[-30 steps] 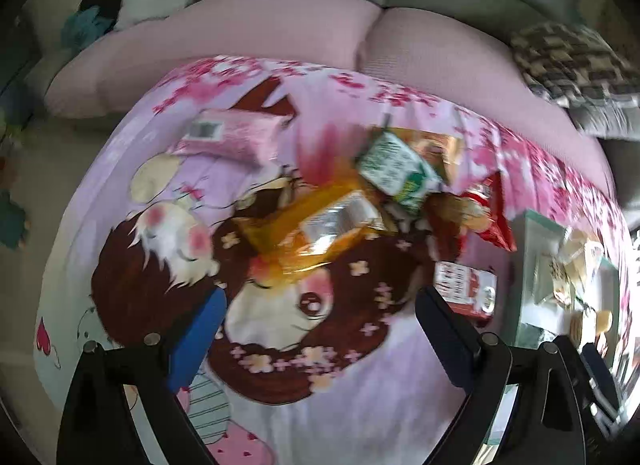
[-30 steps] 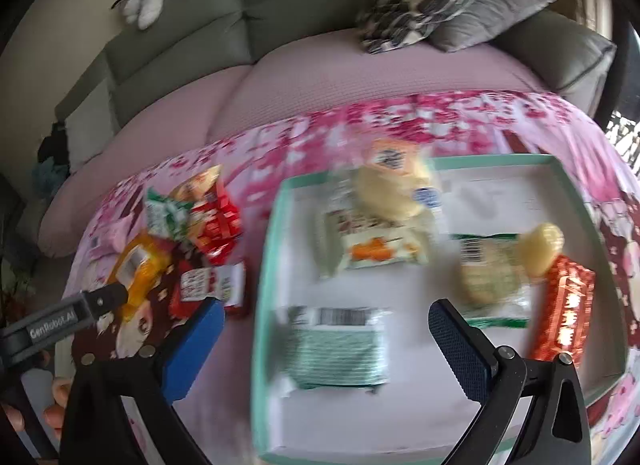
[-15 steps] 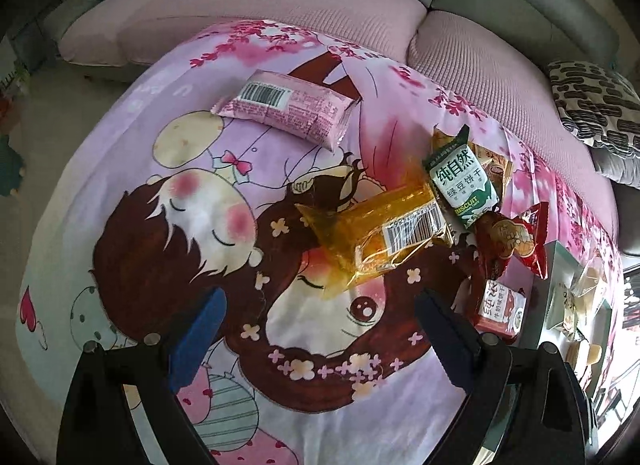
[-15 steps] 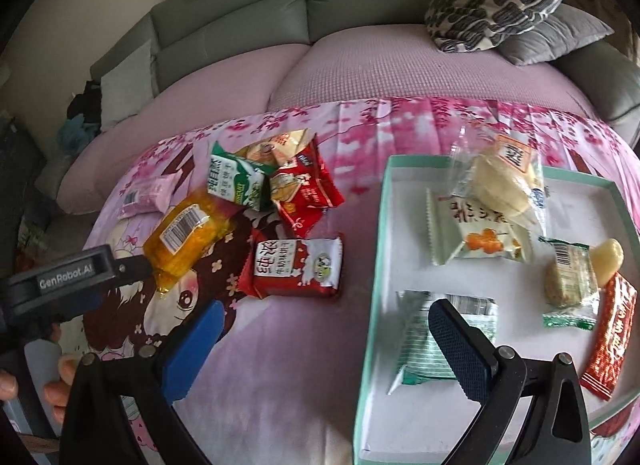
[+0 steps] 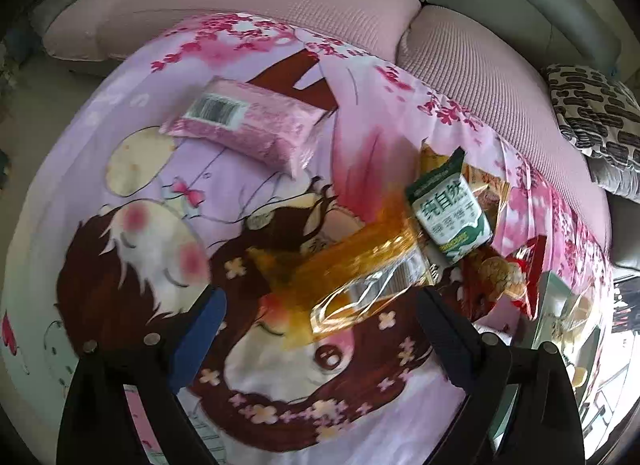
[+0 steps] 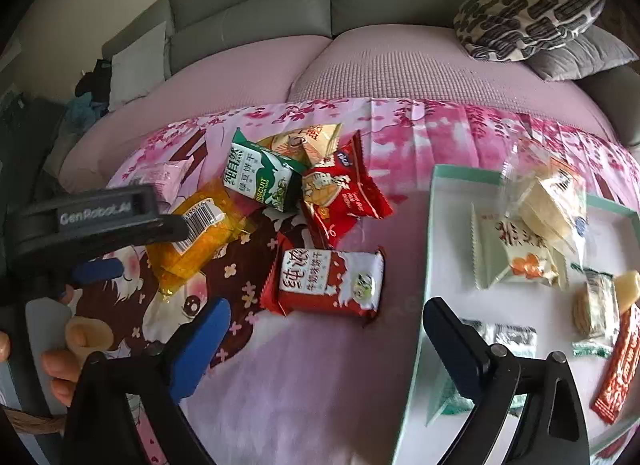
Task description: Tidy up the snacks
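Note:
Loose snacks lie on a pink cartoon cloth (image 5: 280, 385). My left gripper (image 5: 320, 329) is open just short of a yellow packet (image 5: 360, 281), which lies between and beyond its tips. A pink packet (image 5: 248, 125) lies farther off, and a green-and-white biscuit packet (image 5: 448, 213) lies to the right. My right gripper (image 6: 326, 345) is wide, its jaws closing a little, with nothing between them. A red-and-white packet (image 6: 328, 281) lies just past its tips. The mint-rimmed tray (image 6: 426, 257) on the right holds several snacks.
A red packet (image 6: 344, 197) and a tan packet (image 6: 312, 137) lie in the pile behind the biscuit packet (image 6: 260, 177). A person's hand (image 6: 60, 361) holds the left tool. A pink and grey sofa (image 6: 360, 65) with a patterned cushion (image 6: 528, 13) runs behind the cloth.
The right gripper has moved left, from over the tray to in front of the red-and-white packet. The left gripper has come lower and closer to the yellow packet.

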### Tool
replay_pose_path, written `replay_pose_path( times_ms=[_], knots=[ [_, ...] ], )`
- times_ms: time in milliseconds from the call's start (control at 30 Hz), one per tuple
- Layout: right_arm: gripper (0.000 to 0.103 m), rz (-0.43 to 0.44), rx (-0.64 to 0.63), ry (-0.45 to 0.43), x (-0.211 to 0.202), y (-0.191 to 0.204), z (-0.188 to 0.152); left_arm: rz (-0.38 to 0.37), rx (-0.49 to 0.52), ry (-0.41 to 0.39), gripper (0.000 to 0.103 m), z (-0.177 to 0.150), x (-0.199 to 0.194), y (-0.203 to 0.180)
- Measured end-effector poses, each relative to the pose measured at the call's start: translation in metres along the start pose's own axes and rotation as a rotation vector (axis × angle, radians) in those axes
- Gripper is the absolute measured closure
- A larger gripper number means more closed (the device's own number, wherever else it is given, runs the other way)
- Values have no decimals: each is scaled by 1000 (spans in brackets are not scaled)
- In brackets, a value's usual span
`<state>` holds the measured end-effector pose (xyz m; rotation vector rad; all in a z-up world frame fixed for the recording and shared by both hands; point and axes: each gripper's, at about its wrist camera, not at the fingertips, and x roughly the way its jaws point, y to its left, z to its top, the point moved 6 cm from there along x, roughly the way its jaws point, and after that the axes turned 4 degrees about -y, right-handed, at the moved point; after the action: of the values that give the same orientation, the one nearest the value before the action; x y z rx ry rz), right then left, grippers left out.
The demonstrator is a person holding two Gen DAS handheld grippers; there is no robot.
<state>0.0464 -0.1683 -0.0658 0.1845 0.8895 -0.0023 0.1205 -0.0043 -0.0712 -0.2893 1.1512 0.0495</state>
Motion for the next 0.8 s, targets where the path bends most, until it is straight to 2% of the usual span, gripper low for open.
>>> replay_pose_path(
  times_ms=[333, 800],
  knots=[
    [11, 5, 7, 43, 23, 1, 3, -19, -71, 29, 7, 10, 22, -8],
    [11, 15, -7, 42, 28, 3, 4, -6, -53, 40, 7, 10, 38, -19]
  ],
)
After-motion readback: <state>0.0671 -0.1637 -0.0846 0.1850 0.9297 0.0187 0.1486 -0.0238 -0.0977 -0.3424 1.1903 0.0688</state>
